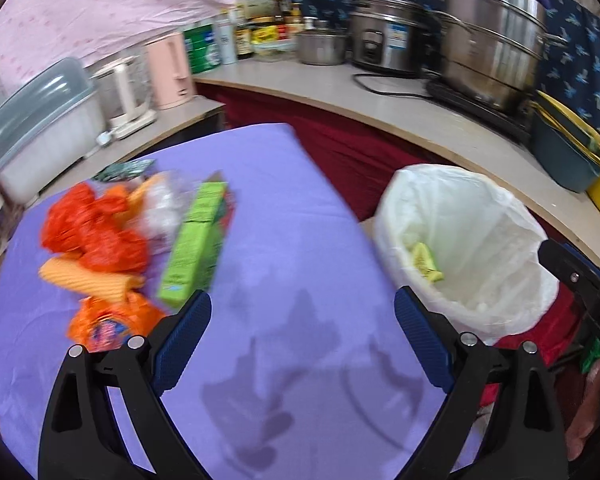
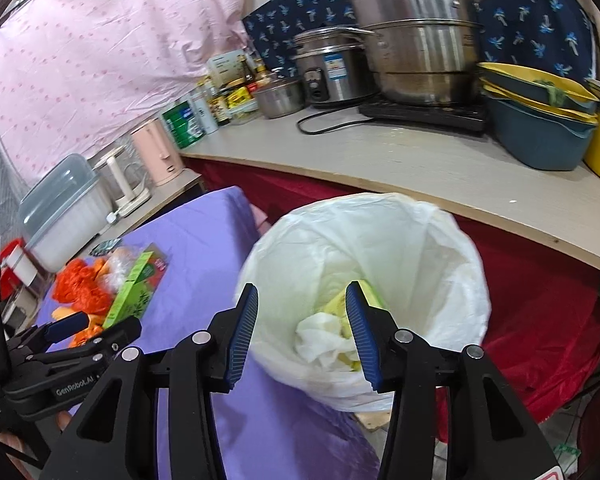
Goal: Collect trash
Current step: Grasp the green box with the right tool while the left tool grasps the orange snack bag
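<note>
A pile of trash lies on the purple table point(image 1: 292, 240): an orange plastic bag point(image 1: 96, 232), a green carton point(image 1: 196, 240), a yellow ribbed piece point(image 1: 88, 280), an orange wrapper point(image 1: 108, 320) and clear plastic point(image 1: 160, 208). My left gripper point(image 1: 302, 308) is open and empty above the table, right of the pile. A bin with a white liner point(image 2: 380, 248) stands beside the table. It holds a yellow-green wrapper point(image 1: 426, 262) and white crumpled paper point(image 2: 324, 340). My right gripper point(image 2: 302, 332) is open and empty over the bin's mouth. The left gripper also shows in the right wrist view point(image 2: 80, 328).
A counter point(image 2: 400, 164) runs behind, with steel pots point(image 2: 416, 40), a rice cooker point(image 1: 384, 40), bottles and jars point(image 1: 256, 32), a pink kettle point(image 1: 168, 72), stacked blue and yellow basins point(image 2: 540, 120) and a lidded plastic box point(image 1: 40, 120). Red cloth point(image 1: 352, 148) hangs below the counter.
</note>
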